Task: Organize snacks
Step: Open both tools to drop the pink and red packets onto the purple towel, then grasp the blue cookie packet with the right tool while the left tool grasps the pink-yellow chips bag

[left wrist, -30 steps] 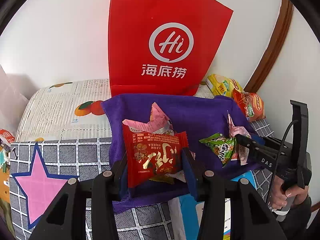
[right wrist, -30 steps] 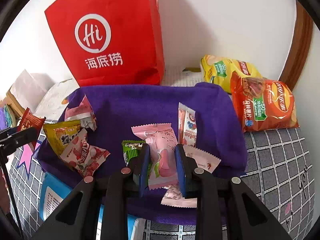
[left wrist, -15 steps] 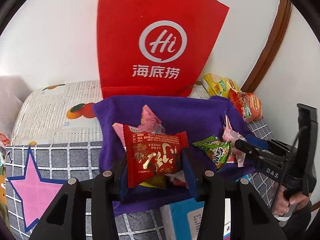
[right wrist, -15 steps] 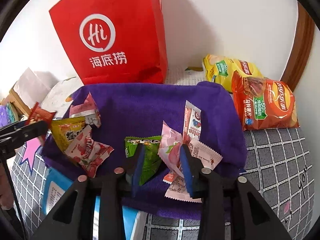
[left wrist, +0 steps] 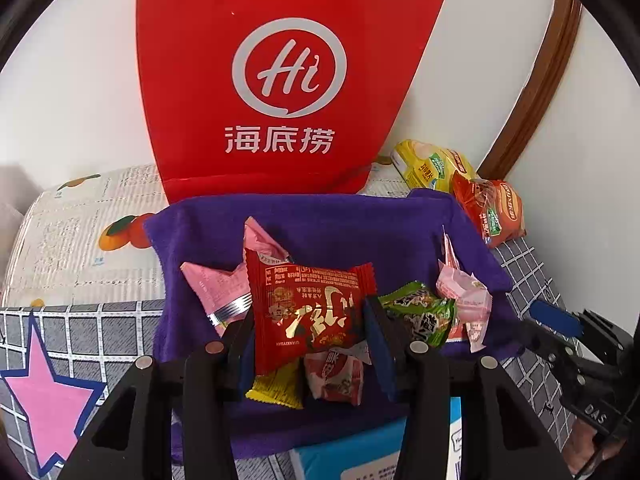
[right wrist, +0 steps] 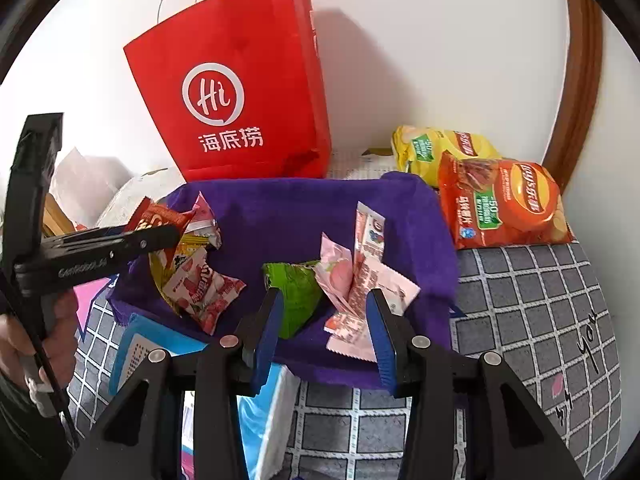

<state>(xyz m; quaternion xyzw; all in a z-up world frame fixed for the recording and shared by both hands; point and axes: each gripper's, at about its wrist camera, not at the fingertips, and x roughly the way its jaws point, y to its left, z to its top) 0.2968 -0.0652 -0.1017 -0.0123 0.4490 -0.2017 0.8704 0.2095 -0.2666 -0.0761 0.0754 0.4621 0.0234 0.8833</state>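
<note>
My left gripper (left wrist: pixel 308 332) is shut on a red snack packet (left wrist: pixel 310 312) and holds it above the purple cloth (left wrist: pixel 340 228). Below it lie a yellow packet (left wrist: pixel 276 390) and a red-white packet (left wrist: pixel 334 376); a pink packet (left wrist: pixel 220 288) lies to its left. My right gripper (right wrist: pixel 324 320) is open and empty above the cloth's (right wrist: pixel 280 216) near edge. A green packet (right wrist: pixel 294 296) and a pink packet (right wrist: pixel 338 276) lie on the cloth just beyond its fingers. The left gripper with the red packet (right wrist: pixel 160 220) shows at left in the right wrist view.
A red paper bag (right wrist: pixel 236 96) stands against the wall behind the cloth. Yellow (right wrist: pixel 440 148) and orange (right wrist: pixel 504 204) chip bags lie at the back right. A blue-white box (right wrist: pixel 264 408) lies under the cloth's near edge. A wooden frame (right wrist: pixel 580 80) runs along the right wall.
My right gripper has opened and let go of the pink packet, which now lies on the cloth, and has drawn back. My left gripper has kept its hold on the red packet and moved closer to the red bag.
</note>
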